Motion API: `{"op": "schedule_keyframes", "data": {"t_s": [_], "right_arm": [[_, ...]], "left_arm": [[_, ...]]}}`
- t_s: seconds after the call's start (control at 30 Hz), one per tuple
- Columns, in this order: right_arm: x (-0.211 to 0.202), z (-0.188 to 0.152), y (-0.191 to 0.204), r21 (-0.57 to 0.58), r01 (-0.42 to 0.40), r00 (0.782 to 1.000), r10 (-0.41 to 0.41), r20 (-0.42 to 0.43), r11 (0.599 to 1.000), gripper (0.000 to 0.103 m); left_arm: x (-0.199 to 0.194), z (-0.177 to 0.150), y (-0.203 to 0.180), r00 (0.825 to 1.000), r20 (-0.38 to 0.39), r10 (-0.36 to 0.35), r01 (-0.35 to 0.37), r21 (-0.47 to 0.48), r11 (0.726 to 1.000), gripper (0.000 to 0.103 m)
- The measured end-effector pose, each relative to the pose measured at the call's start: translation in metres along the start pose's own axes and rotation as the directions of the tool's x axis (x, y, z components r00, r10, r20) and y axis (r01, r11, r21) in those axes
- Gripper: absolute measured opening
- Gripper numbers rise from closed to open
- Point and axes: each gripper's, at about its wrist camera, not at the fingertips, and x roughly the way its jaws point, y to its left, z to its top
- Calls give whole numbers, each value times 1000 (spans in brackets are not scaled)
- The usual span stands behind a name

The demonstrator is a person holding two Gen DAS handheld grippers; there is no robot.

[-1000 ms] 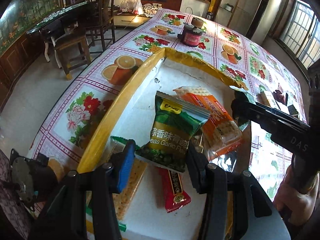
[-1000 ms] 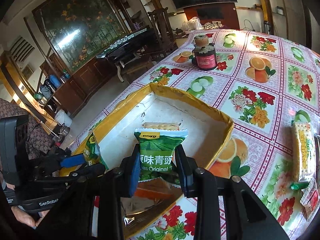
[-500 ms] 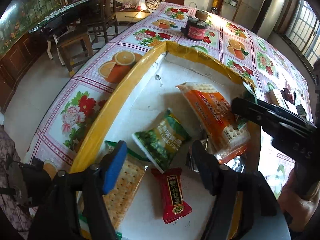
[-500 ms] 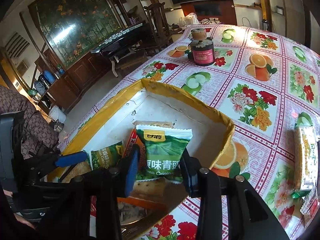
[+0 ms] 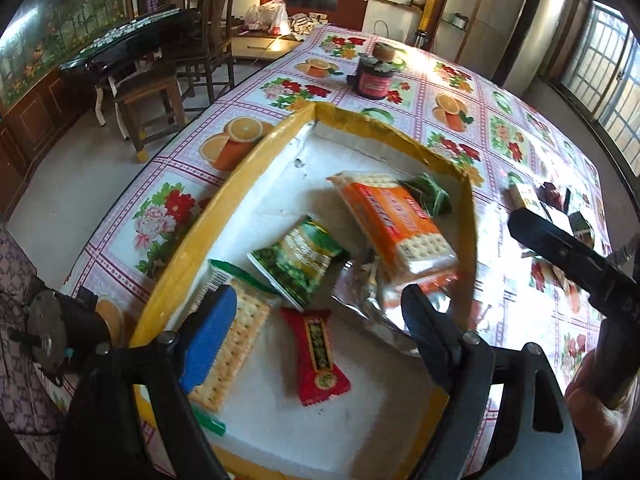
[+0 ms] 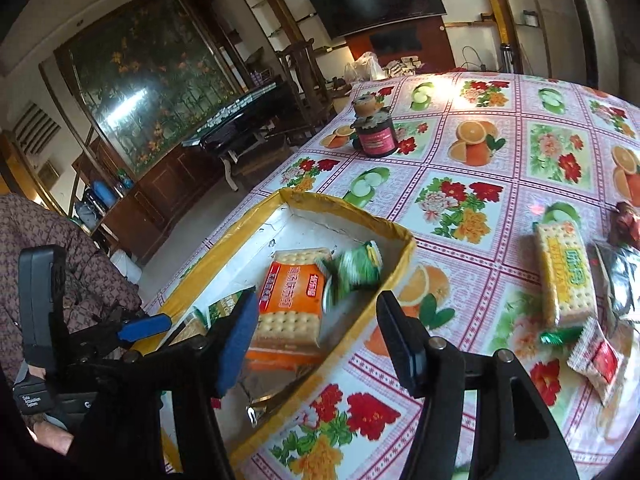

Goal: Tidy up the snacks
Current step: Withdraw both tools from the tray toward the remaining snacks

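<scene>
Over the yellow-edged box [image 5: 208,216] both of my grippers hang with nothing in them. My left gripper [image 5: 316,320] has just been opening its jaws and they stand wide, with no packet between them; the green pea packet [image 5: 298,264] lies flat on the white floor of the box, free of the pads. My right gripper [image 6: 316,340] has also just been opening, and its jaws are apart and empty; its own green packet [image 6: 352,270] is blurred in the right view, against the far end of the orange cracker pack [image 6: 290,300], so I cannot tell if it already rests.

I judge this step to be the release, and to do it well I should draw each gripper away from the box with the jaws kept apart, so that no pad catches a wrapper and pulls it out again.

From left to right, the box holds a cracker pack with green ends [image 5: 236,344] along the left wall, the pea packet, a small red packet [image 5: 320,356] near the front, a crumpled silver wrapper [image 5: 368,304], the orange cracker pack, and the second green packet beside the right wall.

Outside the box, on the flowered tablecloth [image 6: 500,184] to the right, more snacks wait: a yellow cracker pack [image 6: 564,276], a small white and red packet [image 6: 600,360] and a dark foil bag [image 6: 620,276]. I think these go in next.
</scene>
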Motion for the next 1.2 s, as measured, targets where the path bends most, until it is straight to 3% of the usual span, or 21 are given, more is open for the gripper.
{"op": "schedule_keyframes", "data": {"t_s": [0.2, 0.57, 1.2], "right_arm": [[-37, -18, -10, 30, -1, 999, -1, 51, 1000, 65], [-98, -49, -48, 107, 82, 989, -95, 115, 991, 66], [-142, -88, -99, 210, 151, 975, -181, 131, 966, 68]], "left_arm": [[-13, -9, -25, 1000, 28, -3, 1, 50, 999, 87], [-24, -24, -71, 999, 34, -28, 22, 157, 987, 91], [-24, -37, -120, 998, -2, -63, 61, 250, 966, 91]]}}
